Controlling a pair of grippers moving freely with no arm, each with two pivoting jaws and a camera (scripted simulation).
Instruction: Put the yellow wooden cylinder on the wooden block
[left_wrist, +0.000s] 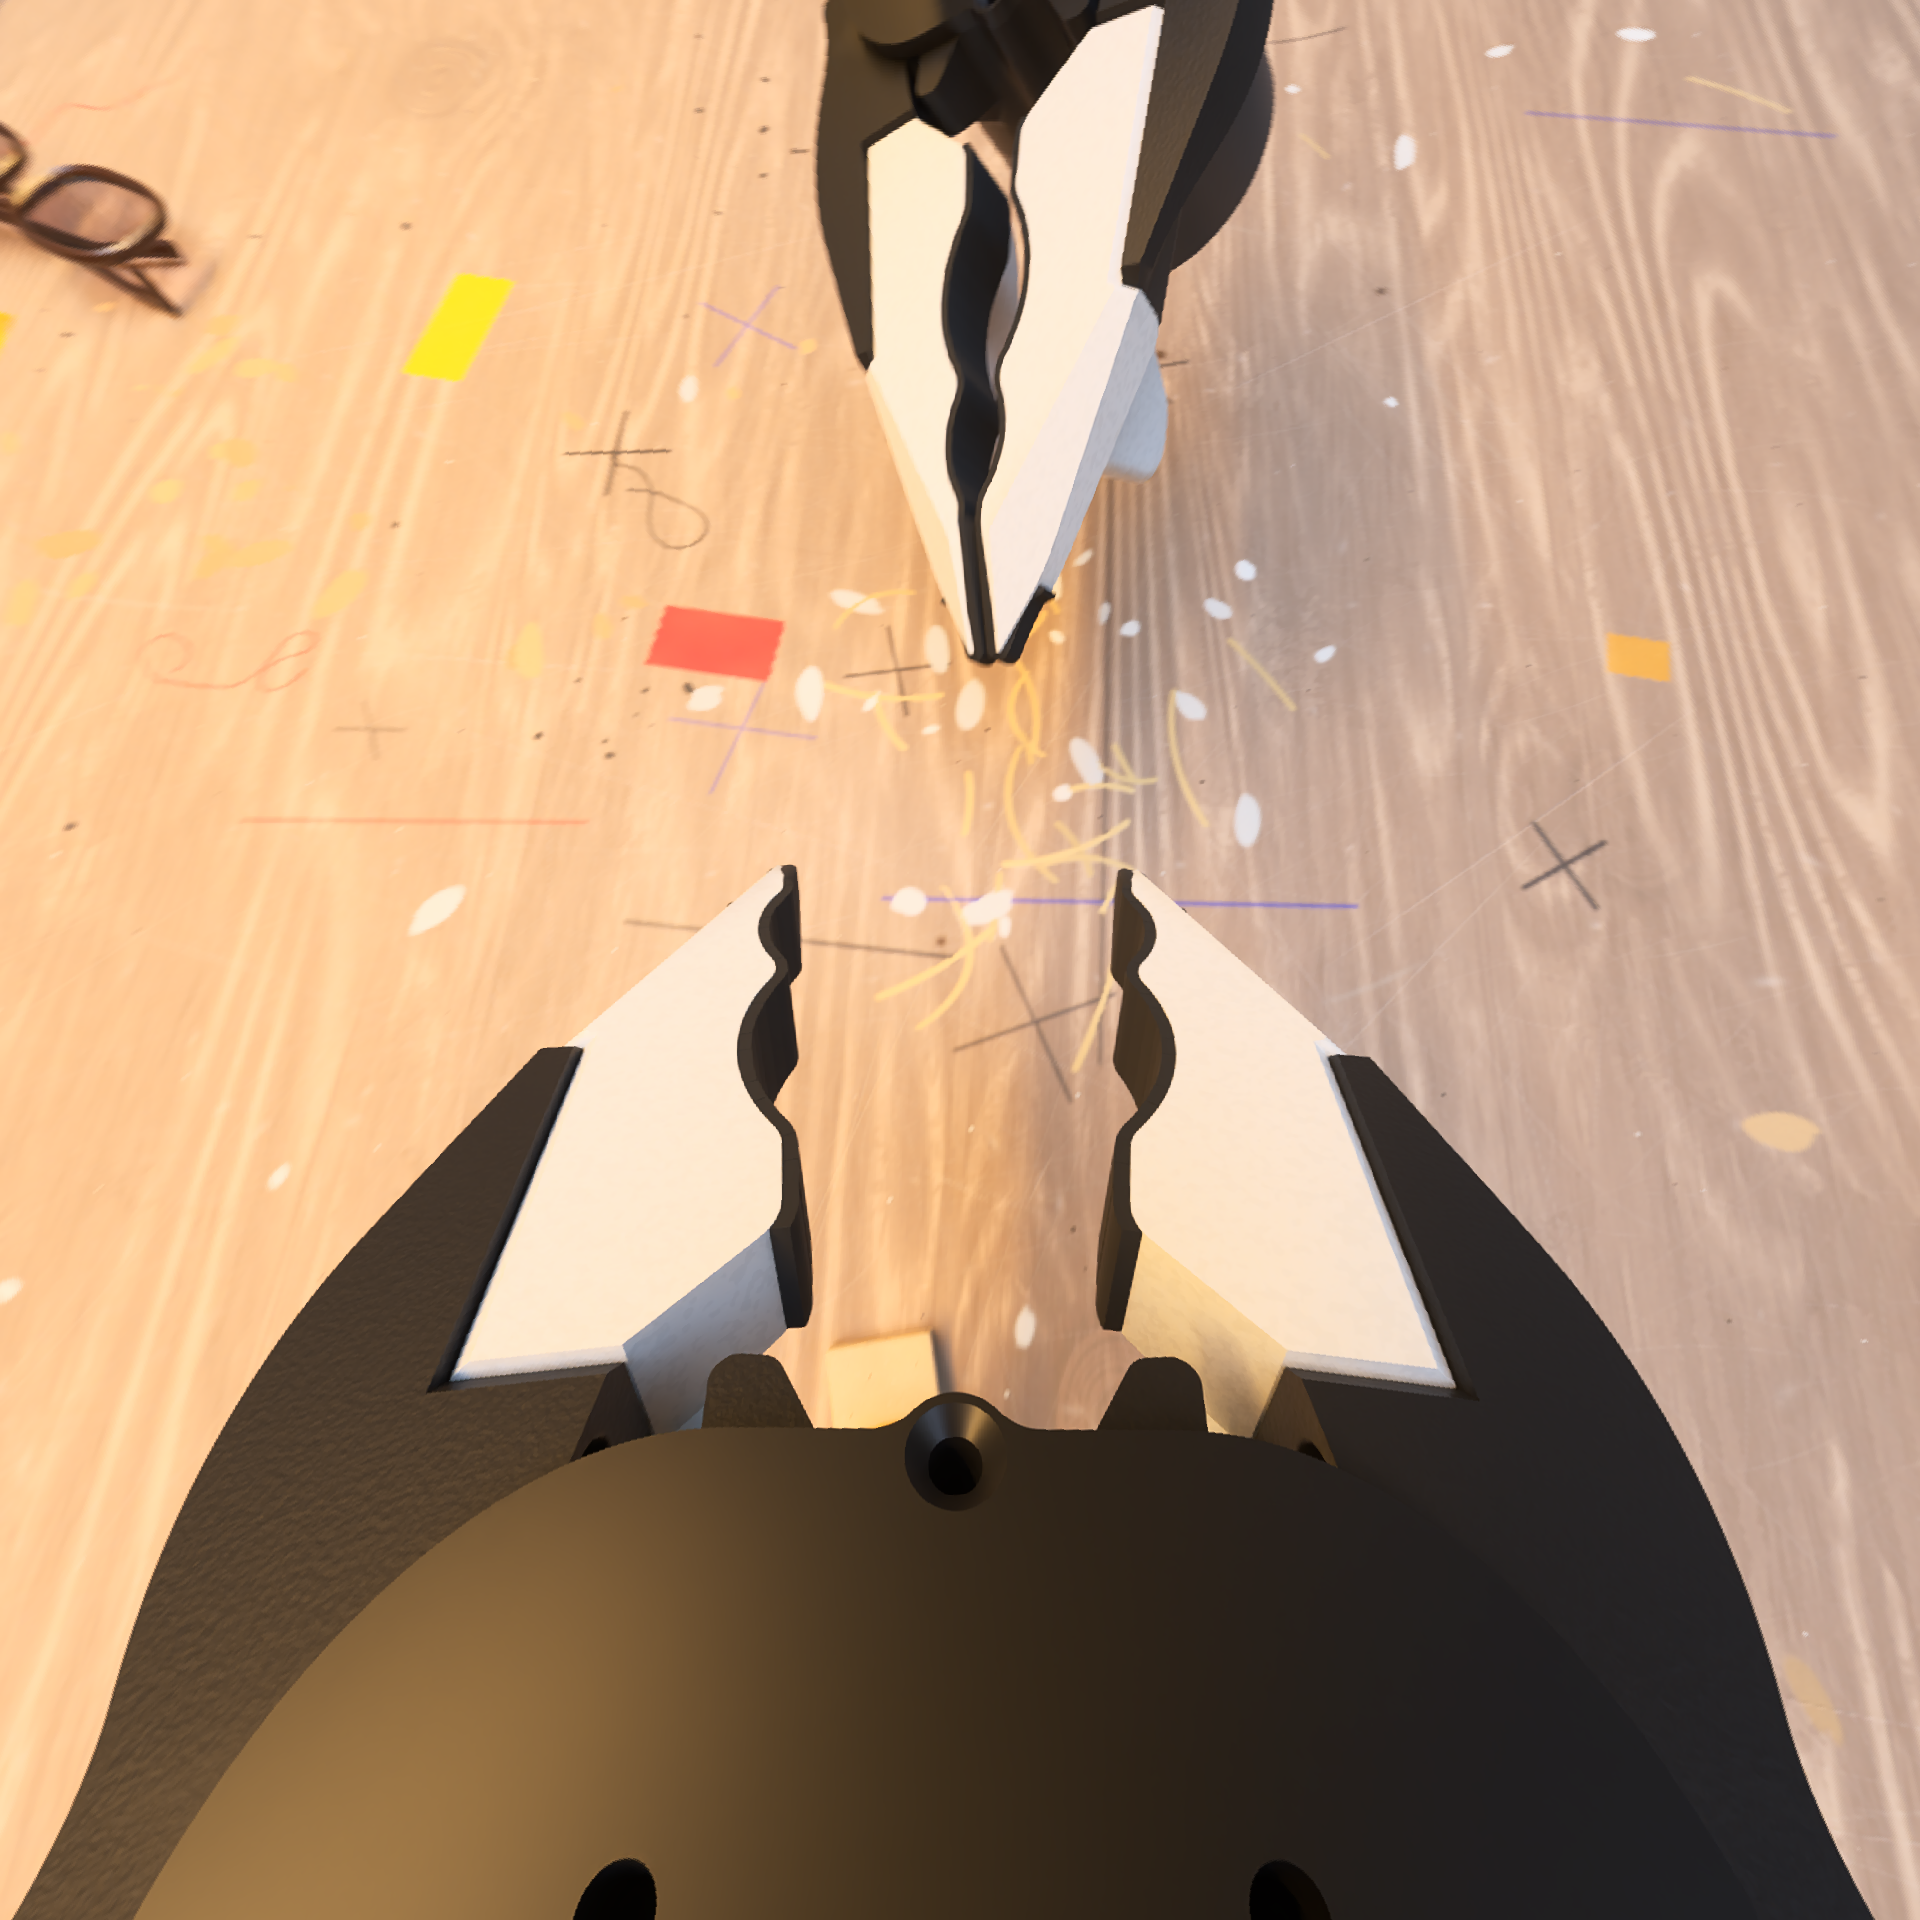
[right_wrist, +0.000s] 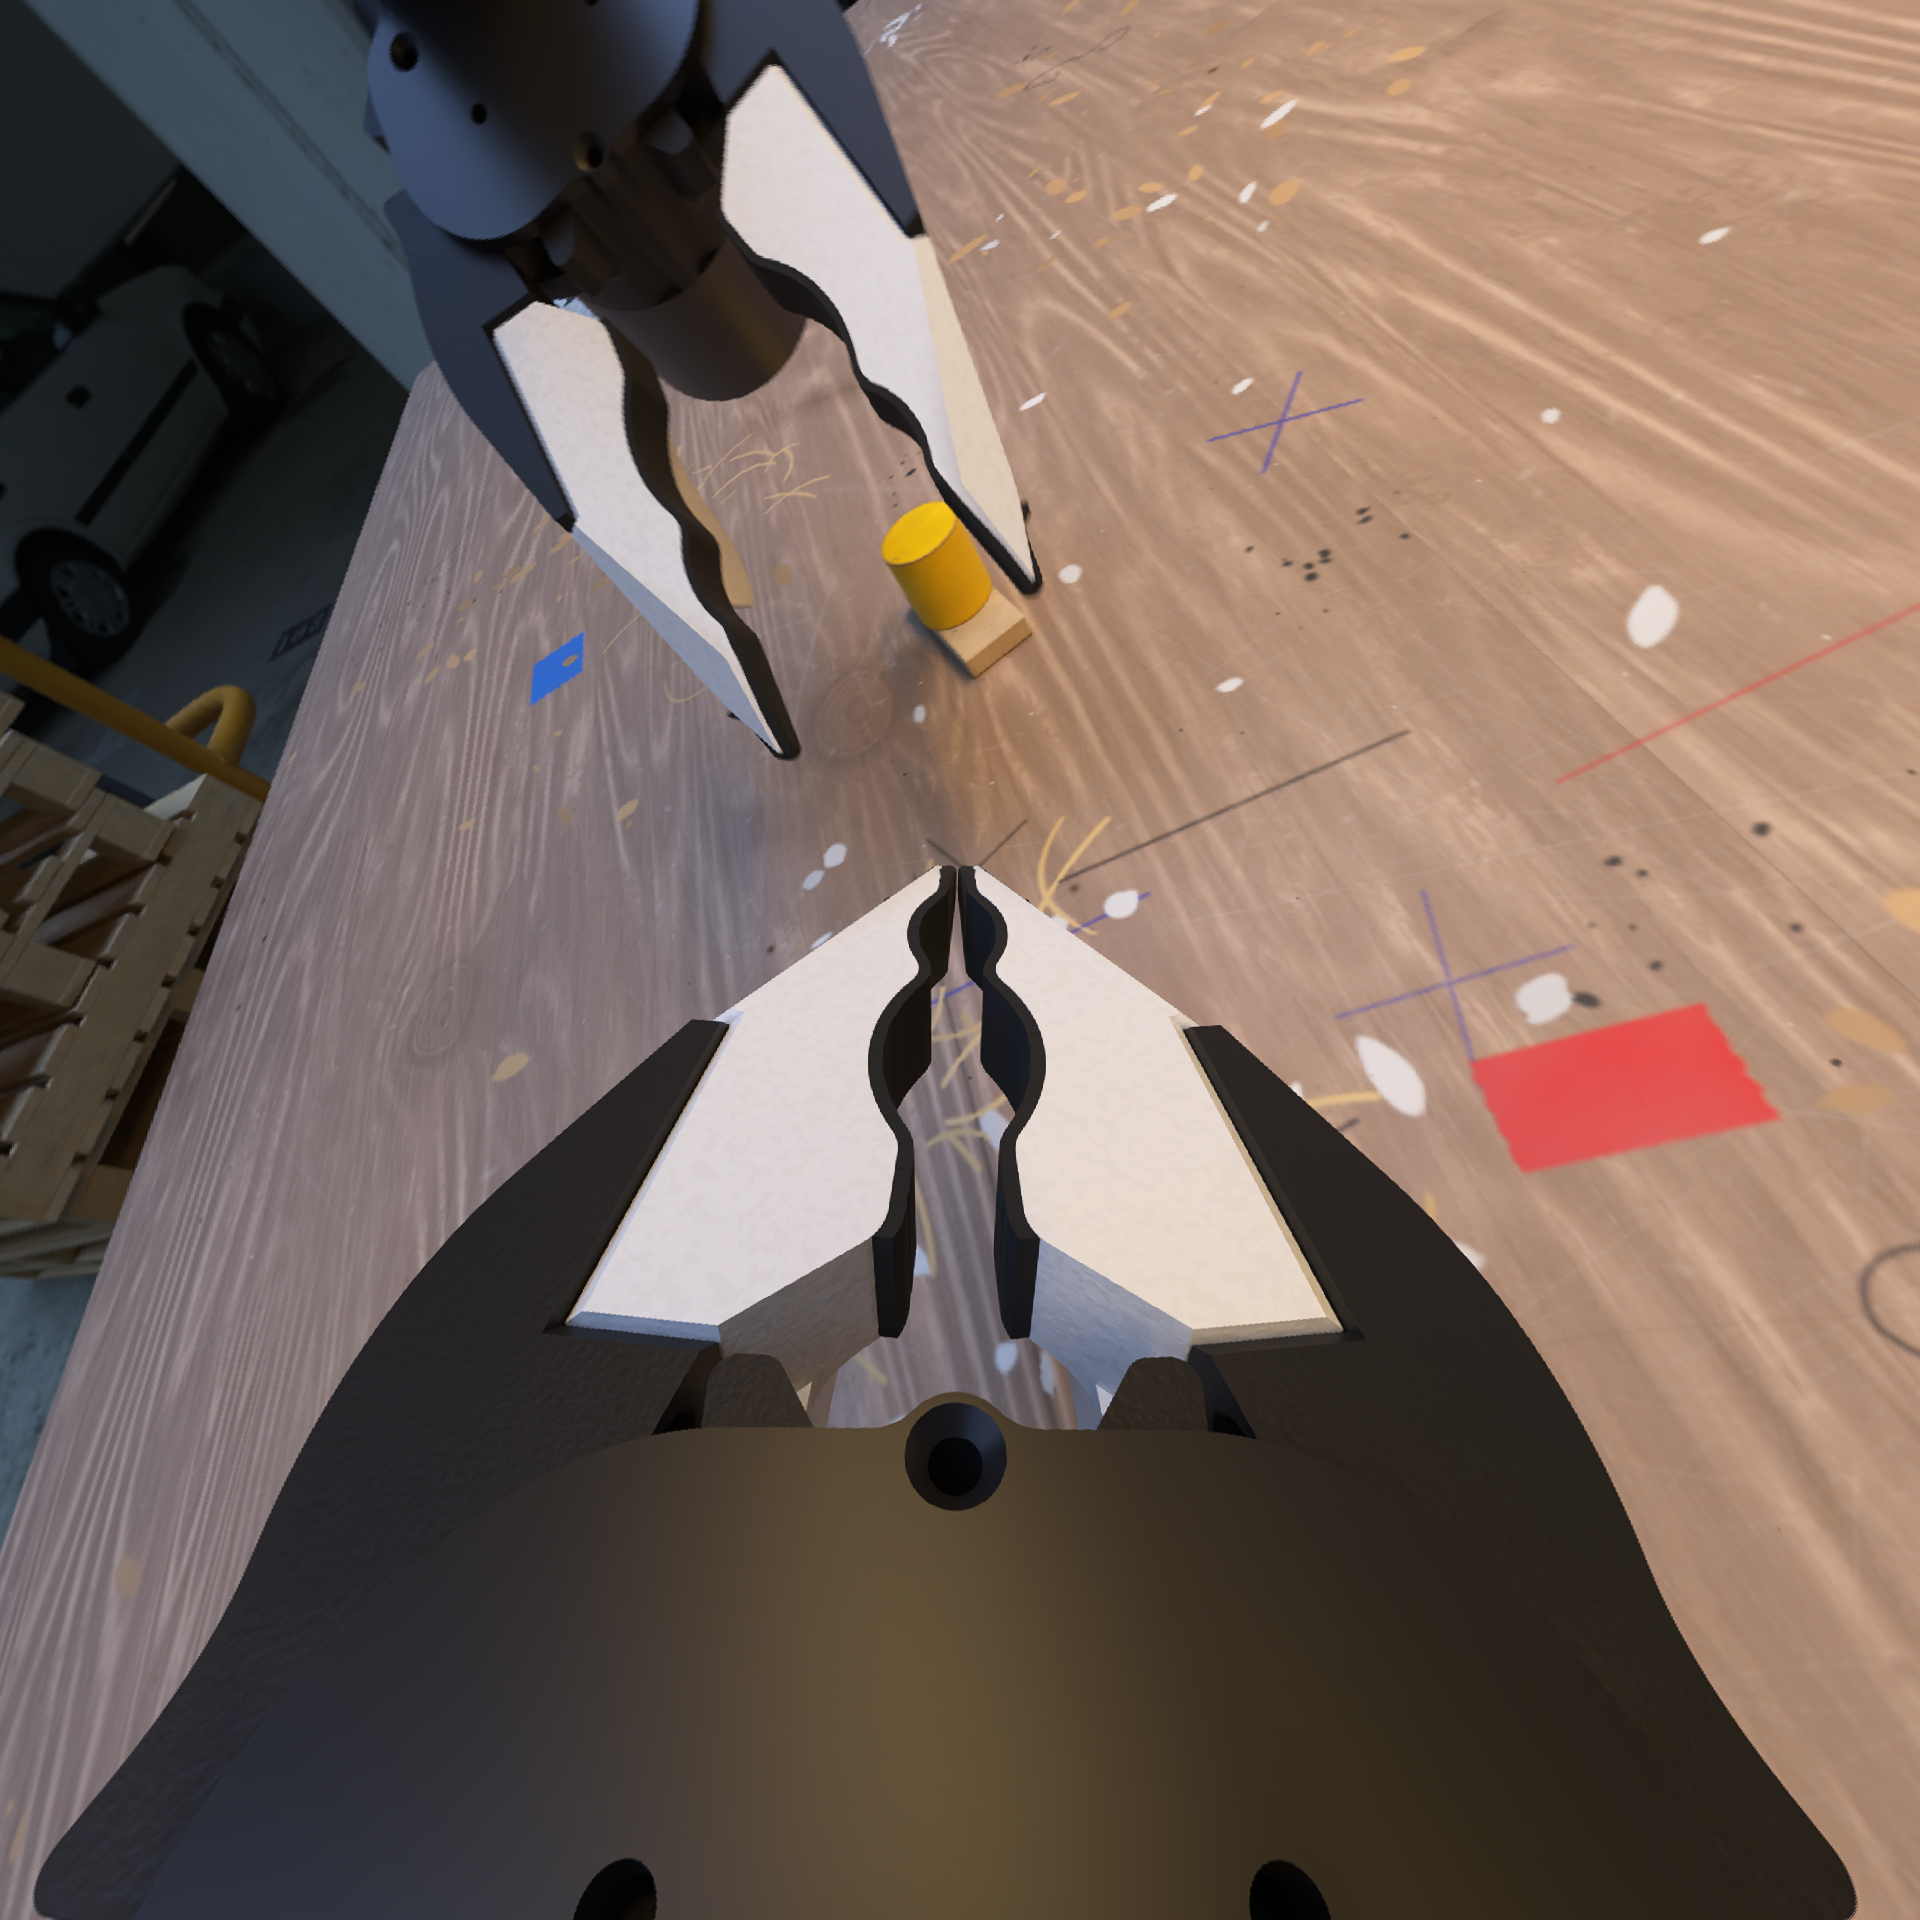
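The yellow wooden cylinder (right_wrist: 935, 566) stands upright on the small pale wooden block (right_wrist: 987, 642) on the table. My left gripper (right_wrist: 906, 665) hangs open and empty over them. One of its fingers (right_wrist: 997, 499) is close beside the cylinder, and I cannot tell if they touch. In the left wrist view my left gripper (left_wrist: 956, 883) is open, with only a pale wooden corner (left_wrist: 878, 1371) showing low between its fingers. My right gripper (right_wrist: 956, 873) is shut and empty, a short way from the block. It also shows in the left wrist view (left_wrist: 987, 652).
The wooden table (right_wrist: 1455, 312) bears paint flecks, pen marks and flat colour patches: red (right_wrist: 1621, 1086), blue (right_wrist: 558, 667), yellow (left_wrist: 457, 327). Glasses (left_wrist: 94, 223) lie at the far left. Past the table's left edge (right_wrist: 343, 582) stands a wooden crate (right_wrist: 94, 935).
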